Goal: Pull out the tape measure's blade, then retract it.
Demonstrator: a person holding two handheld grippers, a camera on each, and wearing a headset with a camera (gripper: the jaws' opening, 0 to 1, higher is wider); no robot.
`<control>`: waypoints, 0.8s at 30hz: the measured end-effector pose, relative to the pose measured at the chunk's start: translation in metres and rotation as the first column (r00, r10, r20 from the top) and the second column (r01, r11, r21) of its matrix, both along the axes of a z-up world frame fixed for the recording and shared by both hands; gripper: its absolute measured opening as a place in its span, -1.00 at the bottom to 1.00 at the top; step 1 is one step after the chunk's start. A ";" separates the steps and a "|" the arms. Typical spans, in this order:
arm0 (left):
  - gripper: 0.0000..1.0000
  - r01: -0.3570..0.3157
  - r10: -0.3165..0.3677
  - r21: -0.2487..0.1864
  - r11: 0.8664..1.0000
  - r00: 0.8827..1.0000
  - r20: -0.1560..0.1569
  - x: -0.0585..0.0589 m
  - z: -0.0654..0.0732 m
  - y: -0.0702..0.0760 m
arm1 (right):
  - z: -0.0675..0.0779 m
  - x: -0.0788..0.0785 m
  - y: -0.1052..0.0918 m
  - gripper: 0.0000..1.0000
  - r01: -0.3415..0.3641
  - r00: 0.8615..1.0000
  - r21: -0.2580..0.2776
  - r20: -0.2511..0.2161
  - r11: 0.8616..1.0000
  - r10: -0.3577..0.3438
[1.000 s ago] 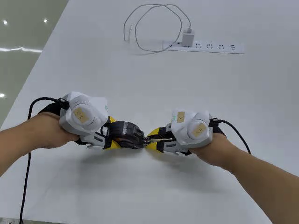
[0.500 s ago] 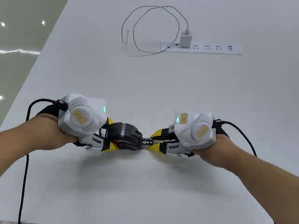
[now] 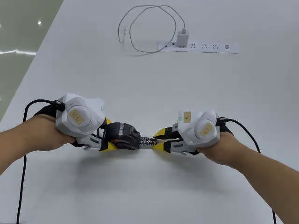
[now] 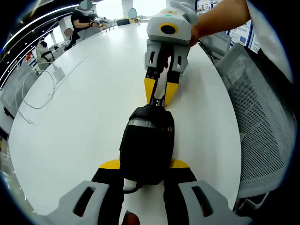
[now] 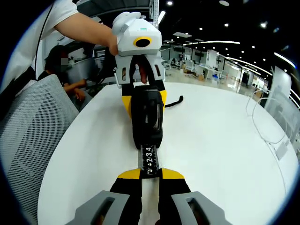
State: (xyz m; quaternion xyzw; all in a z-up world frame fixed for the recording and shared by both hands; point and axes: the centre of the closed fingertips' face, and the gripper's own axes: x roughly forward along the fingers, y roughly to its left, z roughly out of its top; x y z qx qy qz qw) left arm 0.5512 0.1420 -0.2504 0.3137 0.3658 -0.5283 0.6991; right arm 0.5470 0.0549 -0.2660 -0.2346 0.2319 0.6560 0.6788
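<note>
Two-handed pull: pin the case [image 3: 122, 136] still with the left gripper [image 3: 111, 136]; draw the right gripper [image 3: 159, 140] straight away, level, without twisting.
Left jaws: clamped on the case's sides.
Case: between the grippers, at the table [image 3: 140, 84]; resting or just above, unclear; mouth faces right.
Blade [image 5: 149, 161]: short length out, long axis left-right.
Right jaws: pinching the blade's tip.

My white worktop [image 3: 140, 84] carries a power strip [image 3: 210, 46] near its far edge; a grey mesh chair [image 4: 262, 117] stands beside it
</note>
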 end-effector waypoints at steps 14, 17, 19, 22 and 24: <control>-0.45 -0.002 0.002 0.003 1.000 1.000 0.001 0.001 0.000 0.001 | 0.001 0.002 -0.013 -0.84 0.001 1.000 -0.015 0.006 1.000 -0.001; -0.45 -0.002 0.002 0.003 1.000 1.000 0.001 0.001 0.000 0.001 | 0.001 0.002 -0.015 -0.84 0.002 1.000 -0.017 0.006 1.000 -0.002; -0.45 -0.002 0.002 0.003 1.000 1.000 0.001 0.002 -0.001 0.002 | 0.001 0.002 -0.016 -0.84 0.001 1.000 -0.020 0.006 1.000 -0.001; -0.45 -0.002 0.002 0.003 1.000 1.000 0.002 0.002 -0.001 0.002 | 0.000 0.002 -0.019 -0.84 0.003 1.000 -0.023 0.005 1.000 -0.003; -0.45 -0.003 0.003 0.004 1.000 1.000 0.002 0.002 -0.001 0.001 | 0.001 0.002 -0.020 -0.84 0.003 1.000 -0.026 0.005 1.000 -0.003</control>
